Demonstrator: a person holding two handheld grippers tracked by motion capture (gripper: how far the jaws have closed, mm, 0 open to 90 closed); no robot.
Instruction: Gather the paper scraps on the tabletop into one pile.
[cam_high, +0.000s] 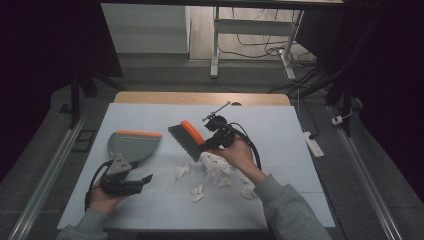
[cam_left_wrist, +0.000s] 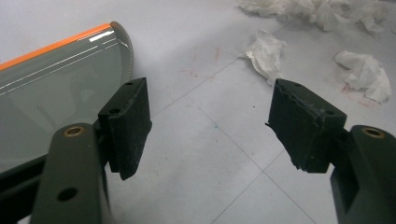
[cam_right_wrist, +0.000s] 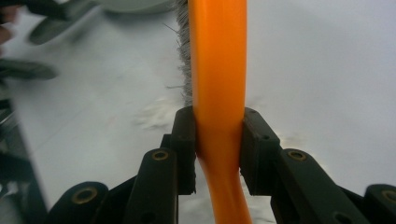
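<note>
Lying flat at left of white table (cam_high: 150, 112): grey dustpan (cam_high: 131, 146), orange-edged. Raised above tissue scraps (cam_high: 214, 165) at centre: orange-backed brush (cam_high: 187, 135), handle clamped in right gripper (cam_high: 212, 141). Gaping beside dustpan, nothing between jaws: left gripper (cam_high: 142, 180).

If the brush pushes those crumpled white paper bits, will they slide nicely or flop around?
The crumpled paper bits look thin and very light, so they would probably tumble and scatter rather than slide neatly. Their loose, wrinkled folds suggest they would squash easily. The brush has soft-looking bristles, so small pieces might slip underneath.
</note>
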